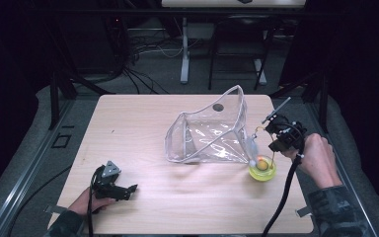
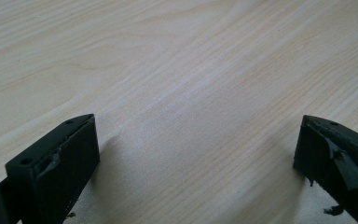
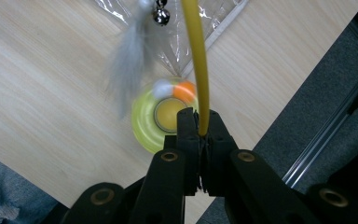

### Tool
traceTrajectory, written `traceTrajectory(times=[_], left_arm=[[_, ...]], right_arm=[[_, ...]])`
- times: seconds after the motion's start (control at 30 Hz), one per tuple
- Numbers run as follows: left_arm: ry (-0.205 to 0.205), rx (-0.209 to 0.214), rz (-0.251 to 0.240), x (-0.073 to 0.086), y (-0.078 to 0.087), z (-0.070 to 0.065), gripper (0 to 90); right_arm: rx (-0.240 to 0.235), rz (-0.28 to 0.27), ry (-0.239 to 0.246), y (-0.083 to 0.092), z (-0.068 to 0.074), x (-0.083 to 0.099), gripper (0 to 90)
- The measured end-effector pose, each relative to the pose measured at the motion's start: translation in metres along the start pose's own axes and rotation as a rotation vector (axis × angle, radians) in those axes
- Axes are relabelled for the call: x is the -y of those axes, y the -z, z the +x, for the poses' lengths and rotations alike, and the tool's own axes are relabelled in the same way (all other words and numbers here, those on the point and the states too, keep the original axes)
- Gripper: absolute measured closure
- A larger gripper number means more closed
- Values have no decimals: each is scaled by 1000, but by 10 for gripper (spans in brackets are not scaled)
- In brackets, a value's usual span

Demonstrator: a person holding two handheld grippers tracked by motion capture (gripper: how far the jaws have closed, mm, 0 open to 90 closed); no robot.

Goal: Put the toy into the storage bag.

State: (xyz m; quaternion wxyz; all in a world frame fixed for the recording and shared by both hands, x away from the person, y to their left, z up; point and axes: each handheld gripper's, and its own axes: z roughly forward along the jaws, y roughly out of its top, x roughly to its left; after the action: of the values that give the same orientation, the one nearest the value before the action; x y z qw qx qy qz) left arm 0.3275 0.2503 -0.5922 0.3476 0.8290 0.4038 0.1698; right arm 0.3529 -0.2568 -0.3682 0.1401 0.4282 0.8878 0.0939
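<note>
A cat toy stands on the table near its right edge: a yellow-green round base [image 1: 262, 170] [image 3: 143, 122] with an orange and white ball [image 3: 182, 91] on it. A thin yellow wand [image 3: 196, 56] rises from the base, with a grey feather [image 3: 126, 60] and a small bell [image 3: 161, 16] hanging at its far end. My right gripper [image 1: 275, 148] [image 3: 202, 122] hangs just above the base, shut on the wand. My left gripper [image 1: 131, 190] [image 2: 196, 154] rests low at the table's front left, open, with bare wood between its jaws.
A clear plastic pouch [image 1: 209, 133] with a white rim stands open in the middle of the wooden table [image 1: 143, 118], its corner touching the toy's base. Beyond the table are dark floor, cables and desk legs [image 1: 184, 54].
</note>
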Motion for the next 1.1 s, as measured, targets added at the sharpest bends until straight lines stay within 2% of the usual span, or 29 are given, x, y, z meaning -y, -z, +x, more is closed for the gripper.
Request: traceTrajectory(times=[0.13, 0.17, 0.63, 0.87, 1.1], left_arm=[[0, 0, 0, 0, 0, 0, 0], [0, 0, 0, 0, 0, 0, 0], [0, 0, 0, 0, 0, 0, 0], [0, 0, 0, 0, 0, 0, 0], [-3, 0, 2, 0, 0, 0, 0]], right_arm=[[5, 20, 12, 6, -3, -4, 878], [8, 7, 2, 6, -4, -4, 879], [-6, 24, -11, 13, -15, -10, 879], [-4, 47, 11, 20, -17, -16, 879], [-4, 33, 13, 27, -18, -24, 879]])
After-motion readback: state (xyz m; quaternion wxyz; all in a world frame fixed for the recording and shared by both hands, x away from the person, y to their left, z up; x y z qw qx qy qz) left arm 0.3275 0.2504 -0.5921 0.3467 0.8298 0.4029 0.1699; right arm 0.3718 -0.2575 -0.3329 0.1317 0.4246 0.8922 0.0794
